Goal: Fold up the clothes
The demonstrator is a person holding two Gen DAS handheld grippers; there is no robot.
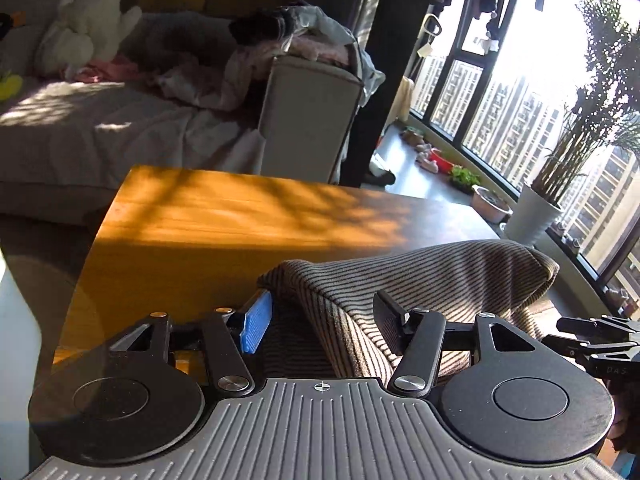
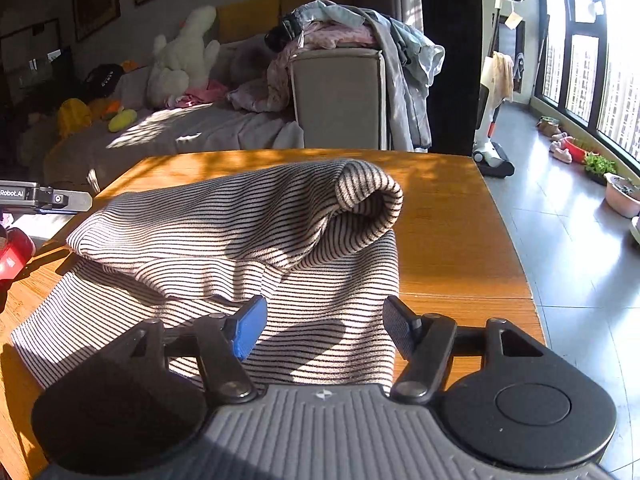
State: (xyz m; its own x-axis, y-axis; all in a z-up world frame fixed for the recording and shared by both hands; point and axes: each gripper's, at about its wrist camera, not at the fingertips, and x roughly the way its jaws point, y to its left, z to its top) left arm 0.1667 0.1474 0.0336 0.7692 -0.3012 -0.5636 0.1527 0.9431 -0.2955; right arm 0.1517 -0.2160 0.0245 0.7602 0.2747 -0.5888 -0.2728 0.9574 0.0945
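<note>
One ribbed, striped knit garment (image 2: 240, 248) lies folded on glossy wooden table (image 2: 452, 232).

Left gripper (image 1: 324, 320) with jaws spread around a bunched fold of striped garment (image 1: 432, 276).

The blue pad (image 1: 256, 326) stands at the left jaw, and the black pad (image 1: 390, 322) at the right; striped cloth rises between them and drapes over toward the right jaw, its rolled edge reaching well right of it. Neither pad visibly presses the fabric. Ahead of the jaws lies the sunlit wooden table (image 1: 224, 216); beyond it, left of the jaws' line, a sofa (image 1: 100, 136) bears a white plush toy (image 1: 92, 20) and a clothes pile (image 1: 288, 36). Far right, a potted plant (image 1: 536, 212) stands by the windows. The other gripper (image 1: 596, 340) shows at the right edge.
</note>
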